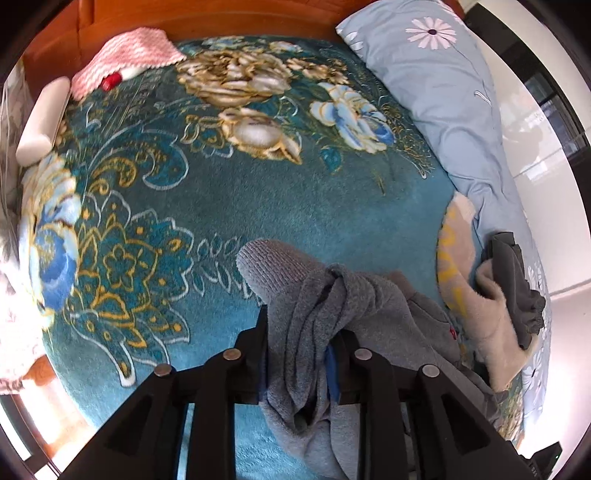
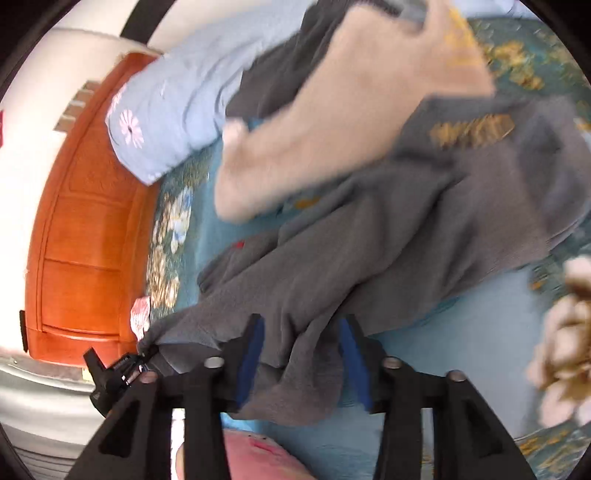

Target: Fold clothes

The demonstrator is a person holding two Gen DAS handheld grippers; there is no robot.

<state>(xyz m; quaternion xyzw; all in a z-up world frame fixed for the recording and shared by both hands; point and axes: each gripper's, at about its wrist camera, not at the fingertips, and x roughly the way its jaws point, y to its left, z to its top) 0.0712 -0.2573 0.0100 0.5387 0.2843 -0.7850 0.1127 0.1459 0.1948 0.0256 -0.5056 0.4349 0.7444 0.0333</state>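
Two grippers pinch the same grey fleece garment (image 1: pixel 317 317), one at each end. The left gripper (image 1: pixel 300 347) has its black jaws pressed onto a bunched, rope-like twist of the soft fabric, whose ribbed cuff or hem (image 1: pixel 273 266) curls up just beyond the blue-lined fingers (image 1: pixel 331 369). The right gripper (image 2: pixel 301 354) likewise clamps a hanging fold of the garment (image 2: pixel 369 240) between its blue pads (image 2: pixel 251 350), and the cloth stretches away from it in loose, nappy folds; this view is blurred by motion. A small red tag (image 1: pixel 453 333) shows on the grey cloth. Beneath lies a plush teal blanket (image 1: pixel 258 192) with gold and pale-blue flower patterns, covering the bed and offering a broad open stretch ahead of the left gripper. To the right of the garment, a beige fuzzy garment (image 1: pixel 495 306) and a dark grey one (image 1: pixel 517 280) sit heaped together near the bed's edge, touching a long light-blue pillow (image 1: pixel 443 96) printed with daisies. At the far side, a pink knitted cloth (image 1: pixel 125 62) with a red item (image 1: pixel 112 81) rests against the orange wooden headboard (image 1: pixel 221 18), and a white cylindrical object (image 1: pixel 40 122) lies at the blanket's left rim. In the right wrist view the headboard (image 2: pixel 88 221) bounds the bed at the left.
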